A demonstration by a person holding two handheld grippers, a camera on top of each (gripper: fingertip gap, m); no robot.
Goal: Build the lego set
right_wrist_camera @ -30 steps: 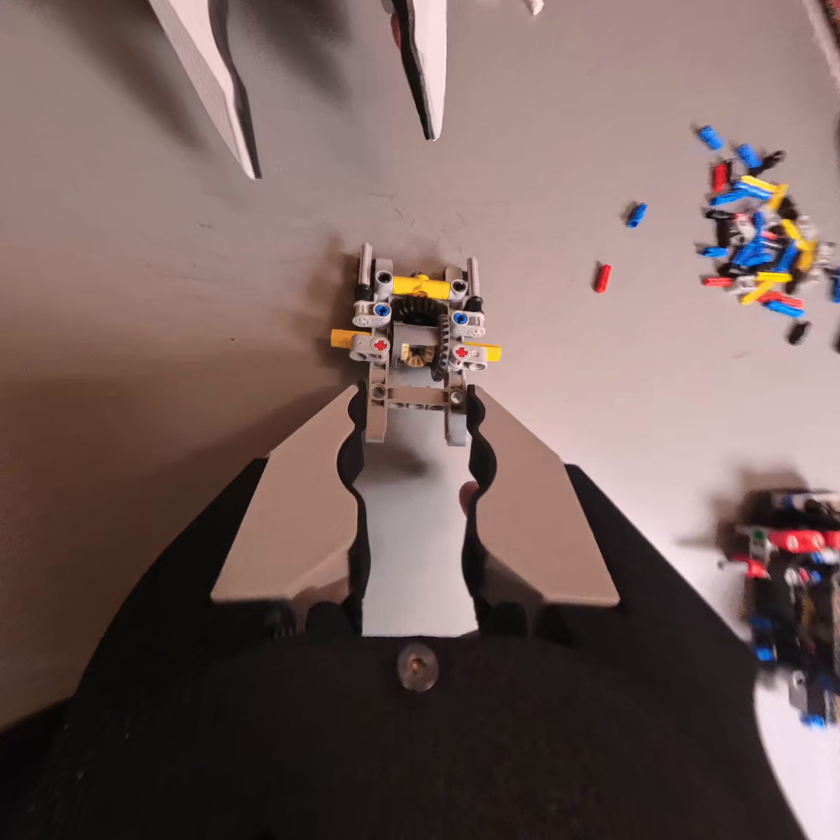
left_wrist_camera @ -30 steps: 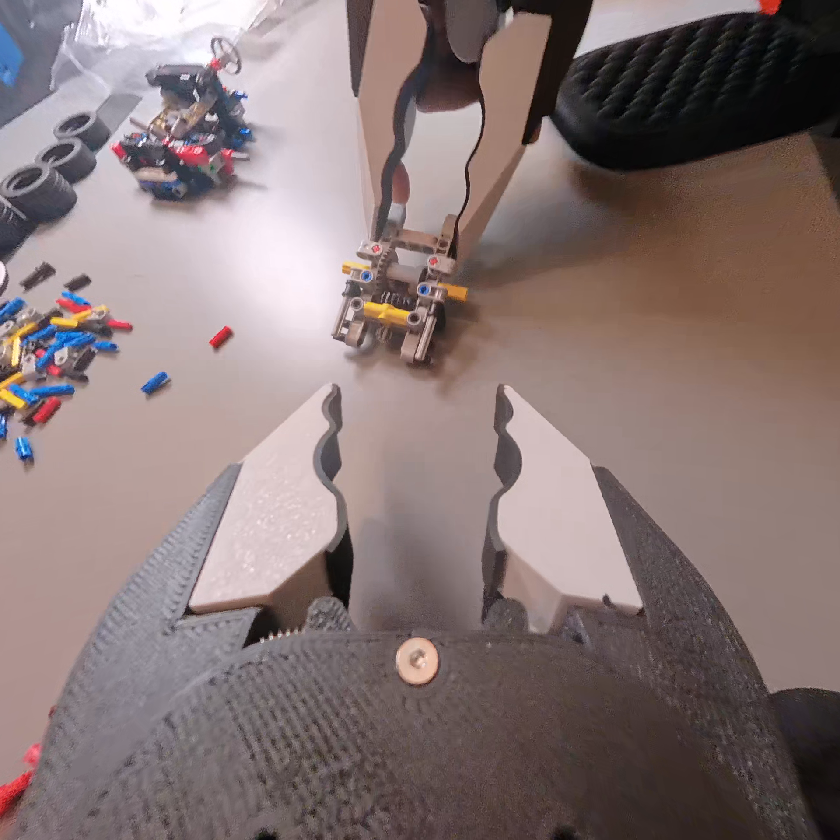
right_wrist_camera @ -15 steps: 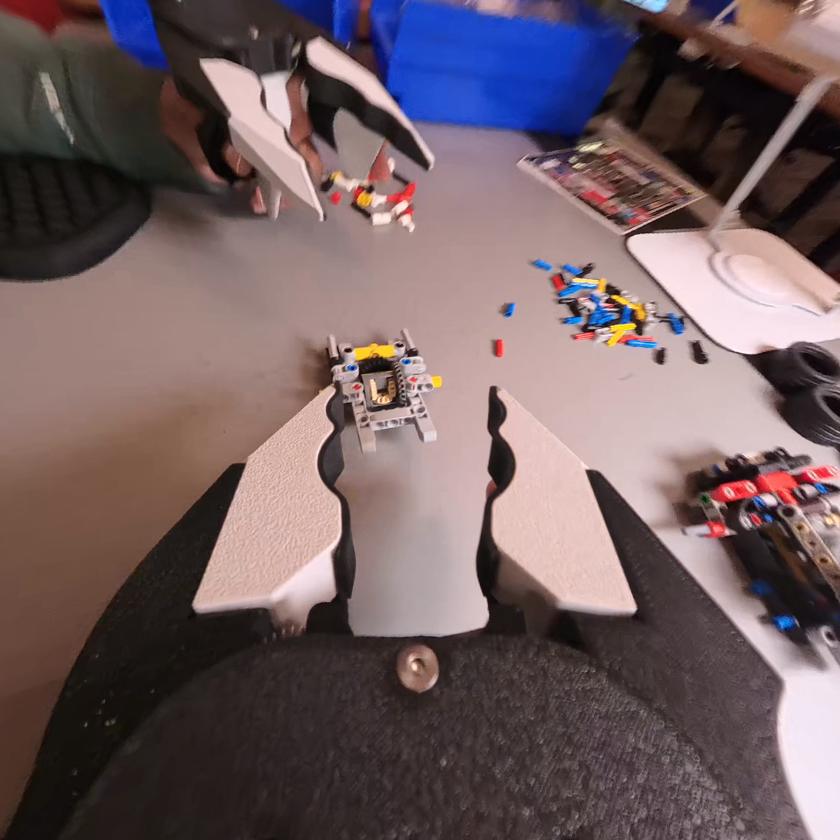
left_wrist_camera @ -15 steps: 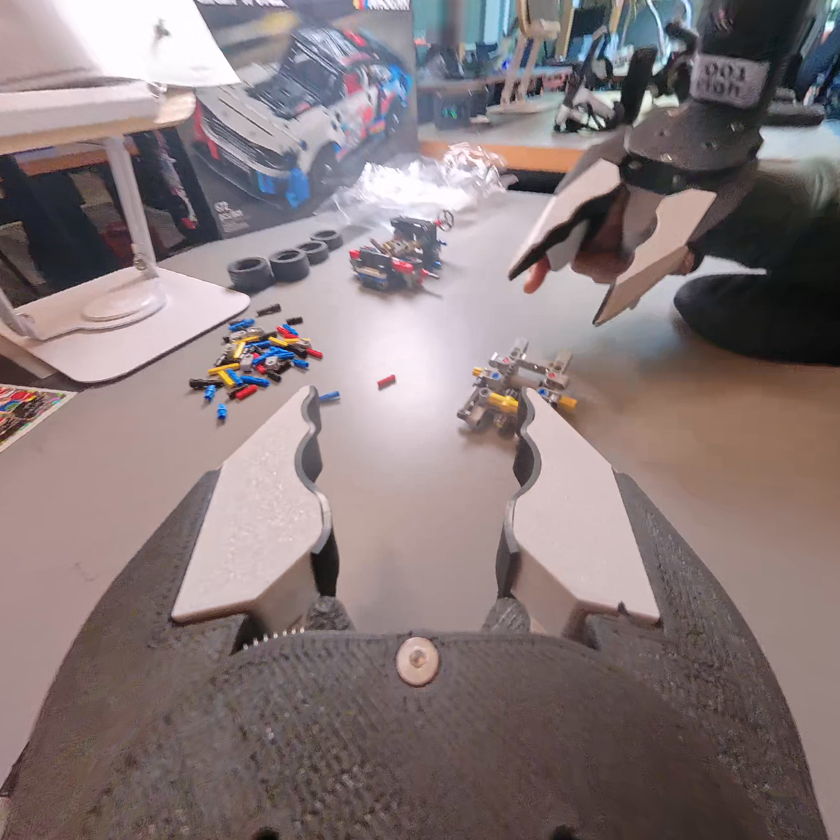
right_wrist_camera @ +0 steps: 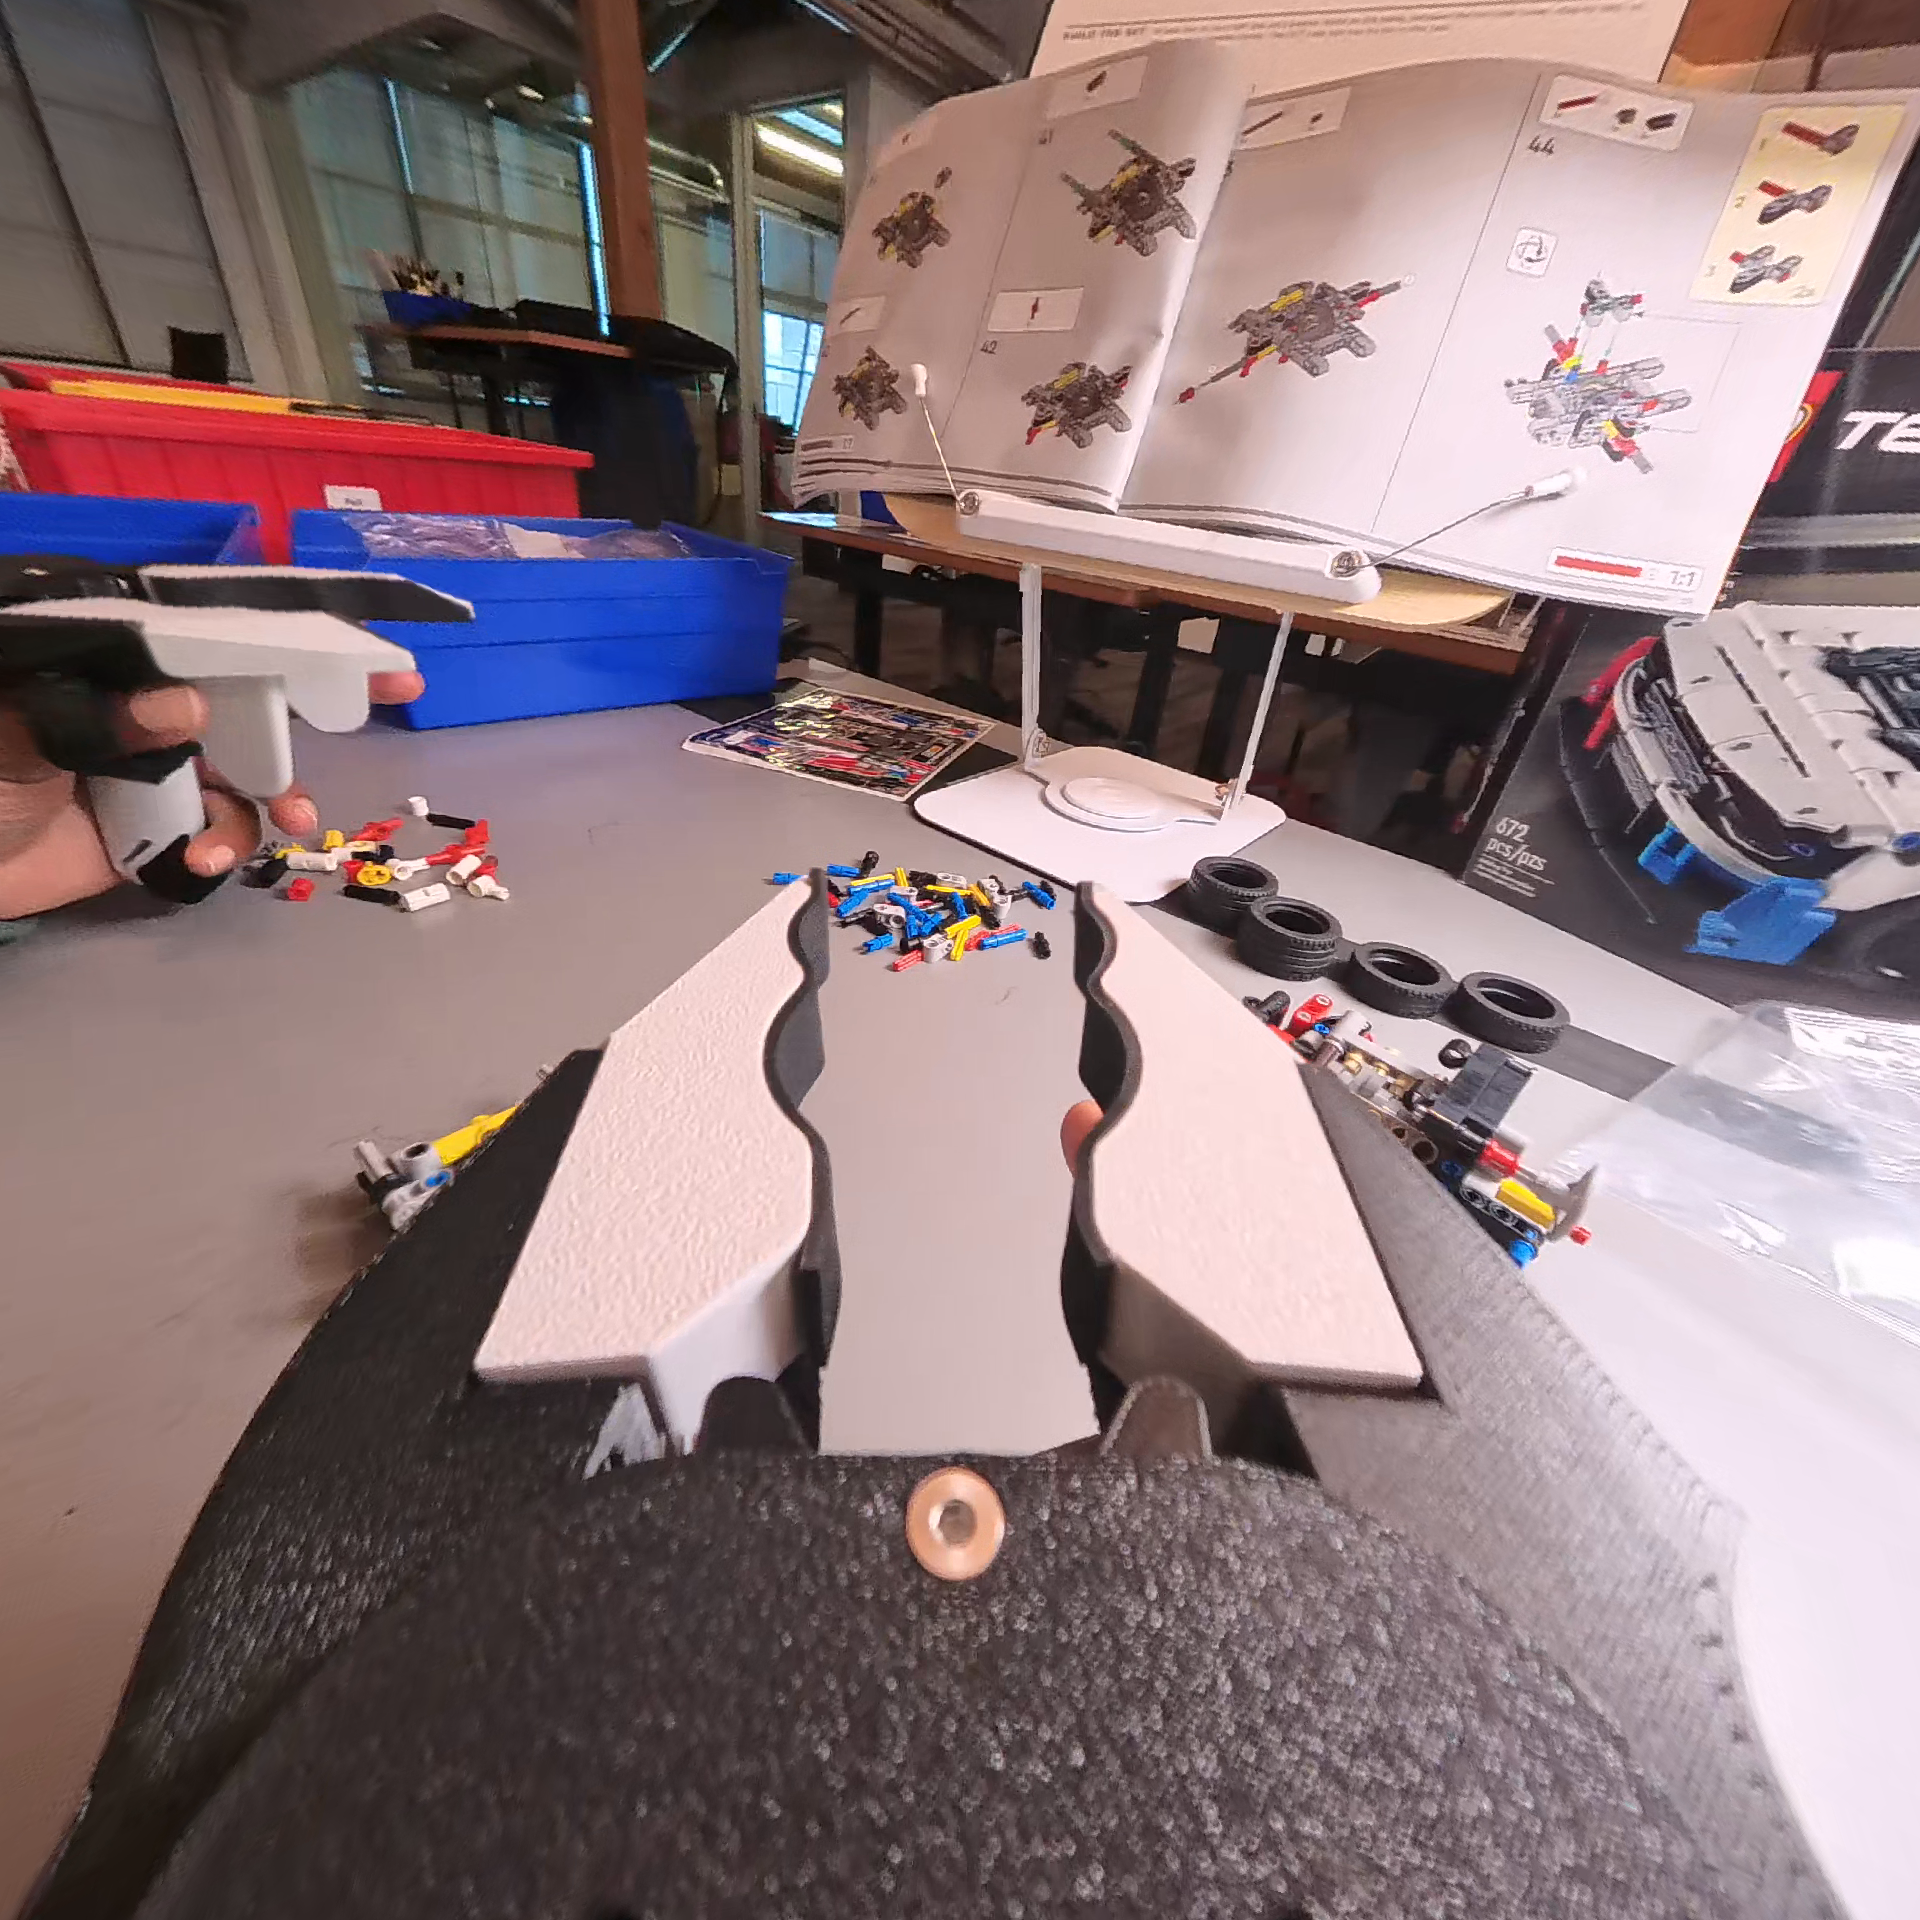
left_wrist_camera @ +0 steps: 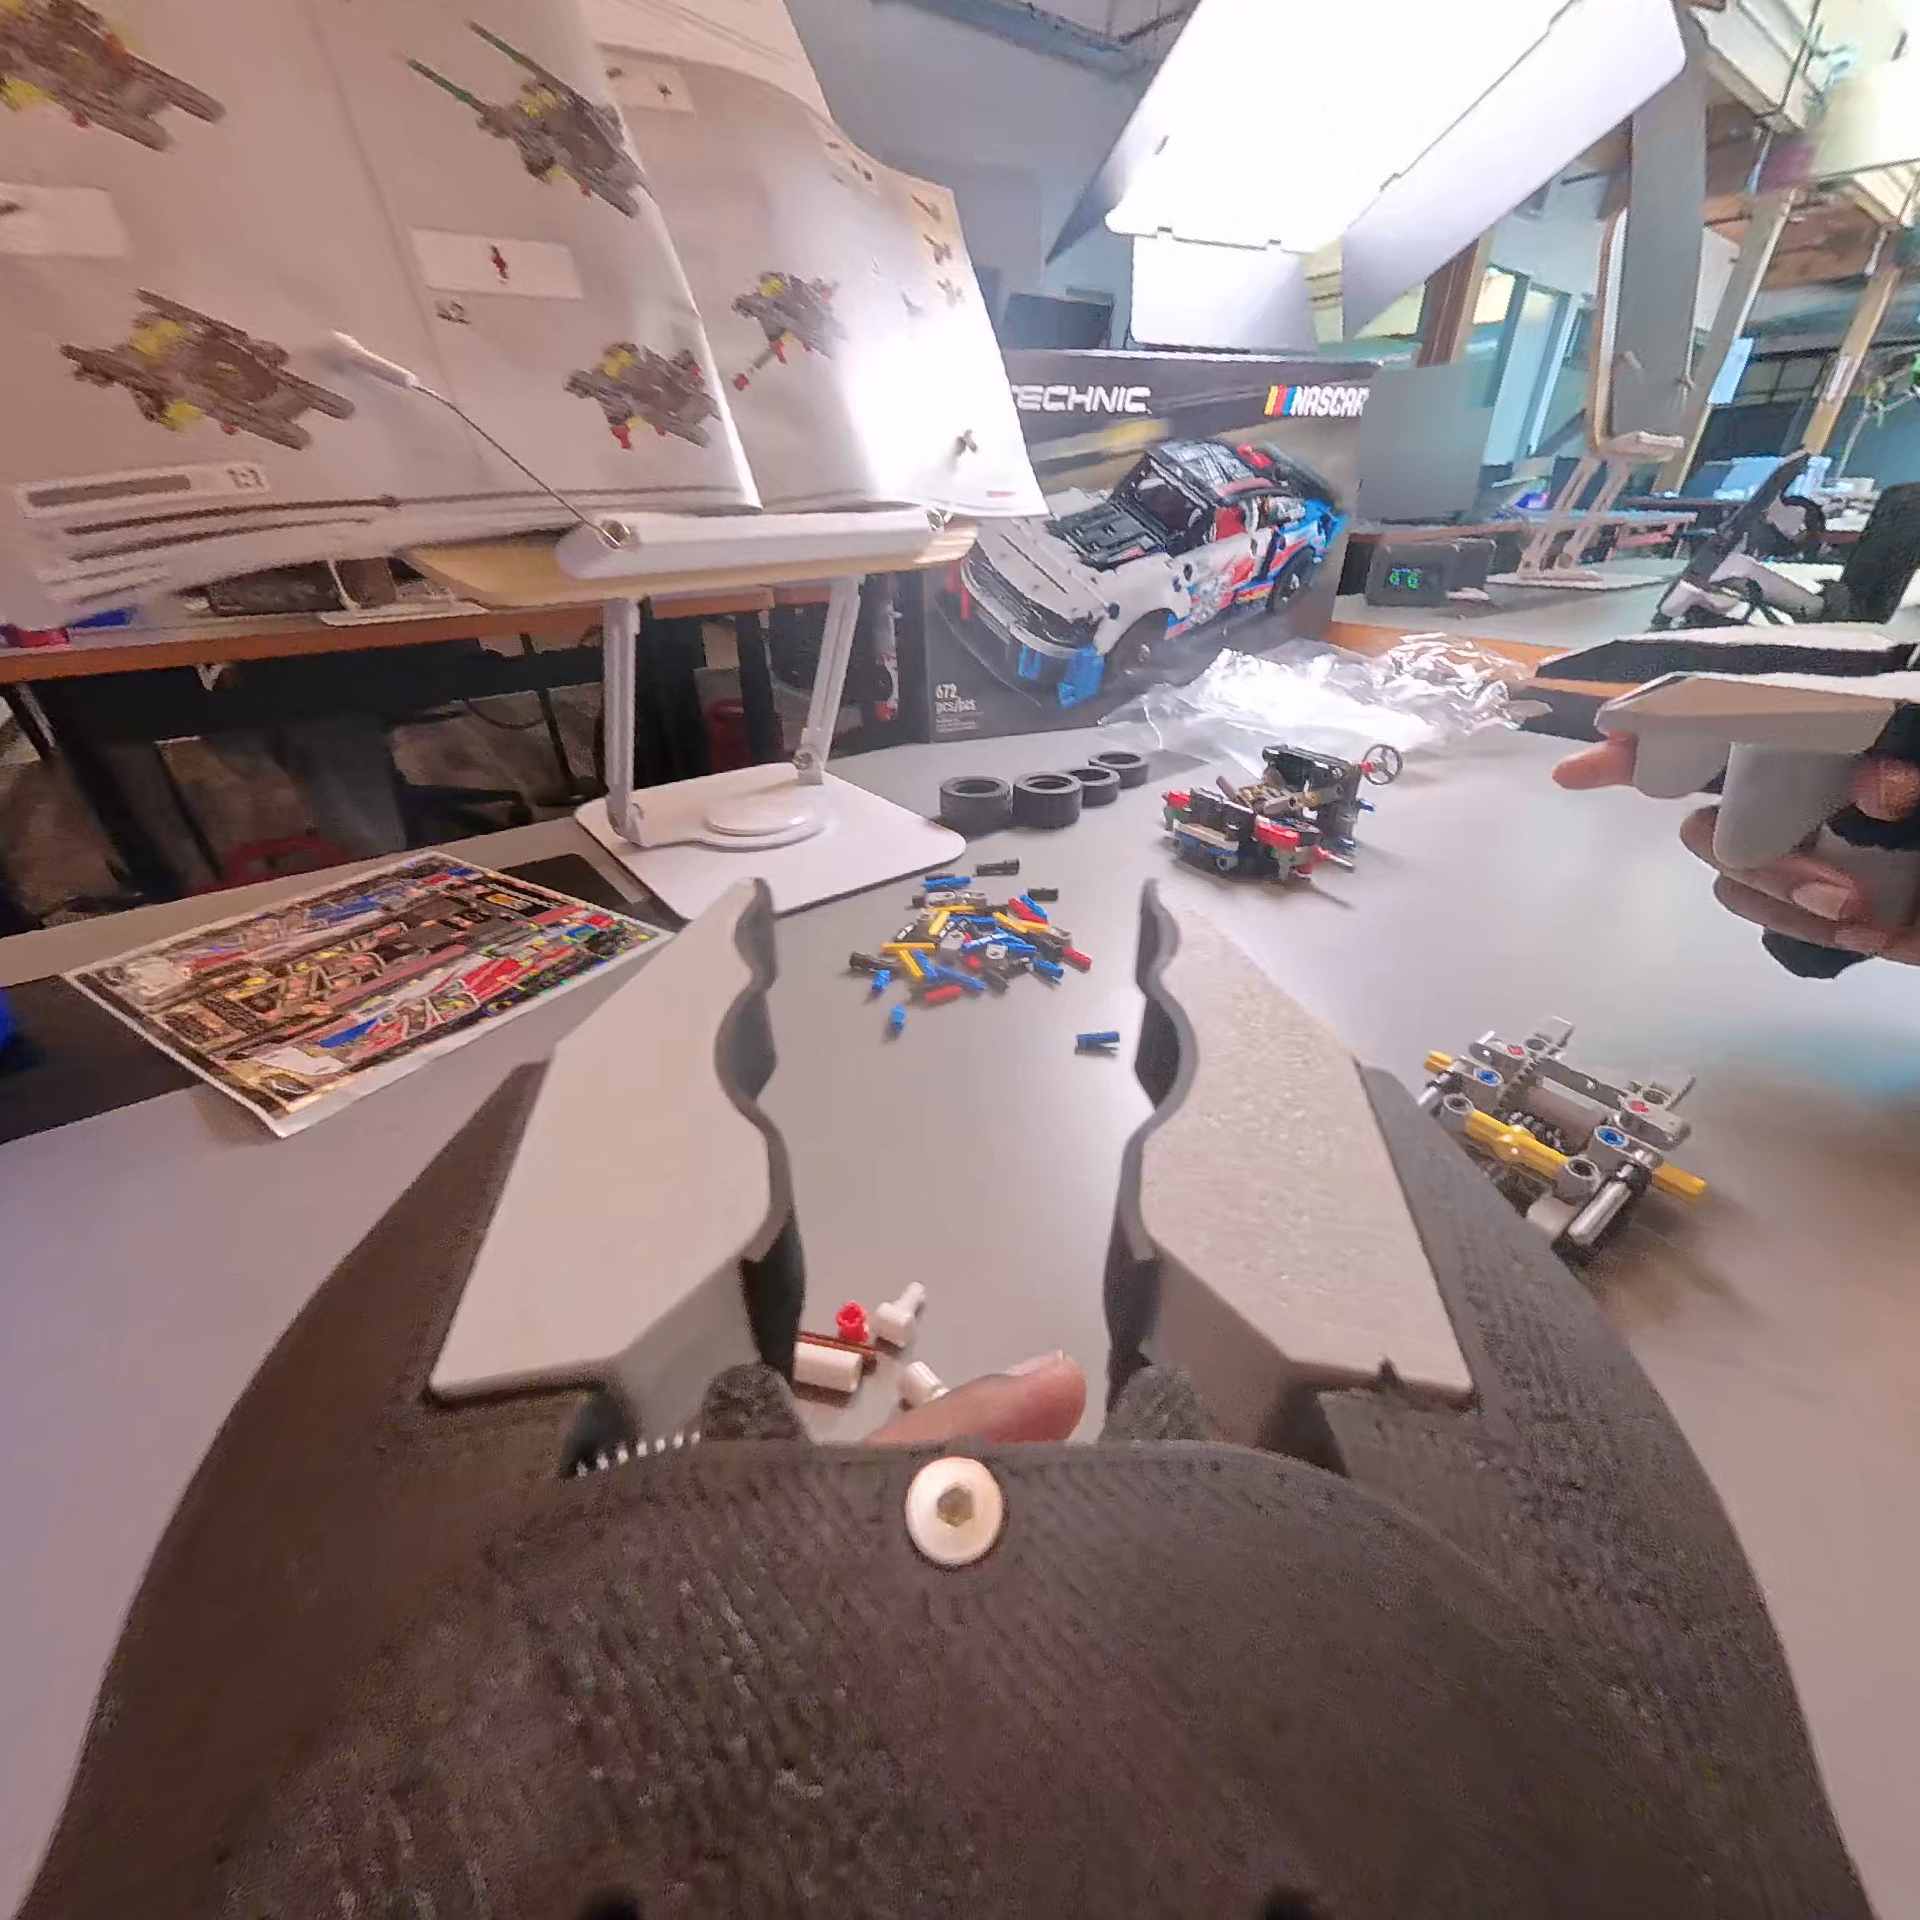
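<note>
A small grey lego assembly with yellow axles and a black gear lies on the grey table, to the right of my left gripper. That gripper is open and empty, held above the table. My right gripper is also open and empty. The assembly peeks out at its left, partly hidden by the finger. A pile of small coloured pins lies ahead of both grippers. A half-built chassis stands farther back. Each gripper shows in the other's view: the right one, the left one.
An open instruction book rests on a white stand. Several black tyres, a sticker sheet, the set's box, a plastic bag and blue bins surround the work area. White, red and black parts lie at the left.
My right gripper has let go of the grey assembly and drawn back. Both grippers have lifted and tilted up from the table toward the instruction book. The assembly stays on the table.
</note>
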